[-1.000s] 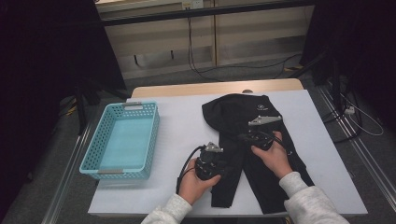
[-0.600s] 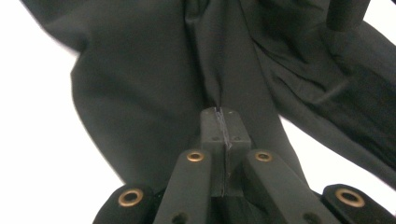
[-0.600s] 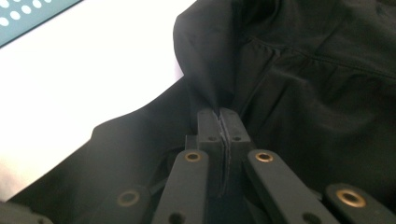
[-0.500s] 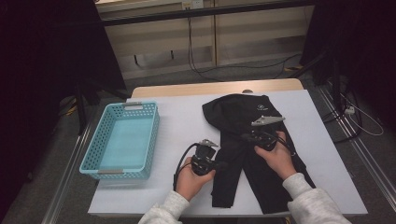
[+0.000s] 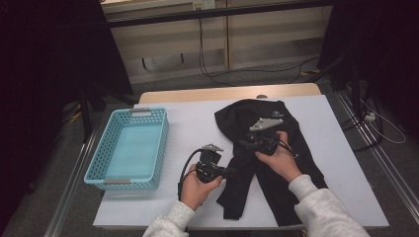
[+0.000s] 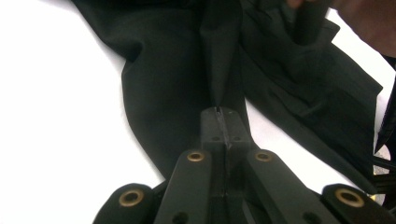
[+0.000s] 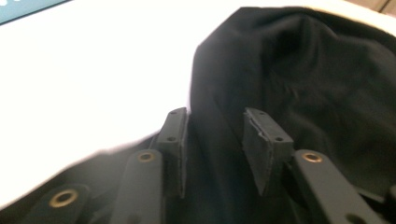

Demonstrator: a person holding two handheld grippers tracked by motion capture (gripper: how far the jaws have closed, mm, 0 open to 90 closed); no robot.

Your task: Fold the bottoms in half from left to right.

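A black garment (image 5: 237,121) lies spread over the right half of the white table (image 5: 190,123), with two long parts running toward the front edge. My left gripper (image 5: 230,173) points right at the garment's left edge. In the left gripper view it (image 6: 223,127) is shut on a narrow fold of the black garment (image 6: 168,79), which rises taut from the jaws. My right gripper (image 5: 245,144), topped by a grey plate, rests on the middle of the garment. In the right gripper view its jaws (image 7: 217,135) stand open, with the black garment (image 7: 299,79) lying between and beyond them.
A light blue mesh basket (image 5: 101,148) stands on the left side of the table with nothing in it. Bare white tabletop lies between basket and garment. Cables run over the floor behind the table and to its right.
My left gripper has drawn a little to the left, with the fold of cloth in it. The right gripper has shifted slightly left on the garment.
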